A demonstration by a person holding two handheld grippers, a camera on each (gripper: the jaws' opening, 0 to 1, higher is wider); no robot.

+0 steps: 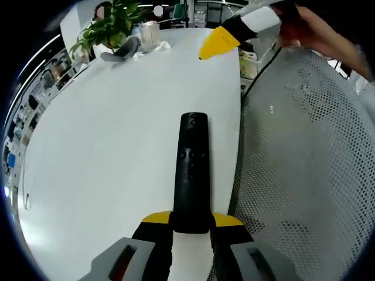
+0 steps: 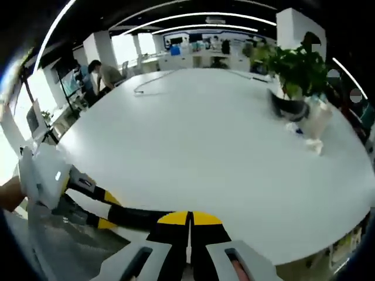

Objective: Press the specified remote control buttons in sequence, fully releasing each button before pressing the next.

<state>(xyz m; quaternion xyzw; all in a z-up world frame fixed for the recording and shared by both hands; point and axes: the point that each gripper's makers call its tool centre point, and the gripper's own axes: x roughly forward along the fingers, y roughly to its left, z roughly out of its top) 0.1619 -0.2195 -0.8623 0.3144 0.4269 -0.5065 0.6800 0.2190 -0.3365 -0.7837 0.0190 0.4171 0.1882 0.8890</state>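
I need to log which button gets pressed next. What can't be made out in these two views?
- Left gripper view: markings on the remote control buttons are too small to read.
- Left gripper view: the remote's near end is hidden between the left hand-held gripper jaws.
- Right gripper view: the remote is a thin dark edge-on strip; the closed right hand-held gripper covers part.

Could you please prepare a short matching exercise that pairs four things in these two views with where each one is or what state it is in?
Things:
1. remote control
2. potted plant
3. right gripper
4. mesh chair back

Places or states:
A. beside the table edge, off the tabletop
B. shut on nothing, above the white table
C. clamped in the left gripper, pointing away over the table
D. standing at the far side of the table

Pairs: 1-C, 2-D, 3-B, 4-A
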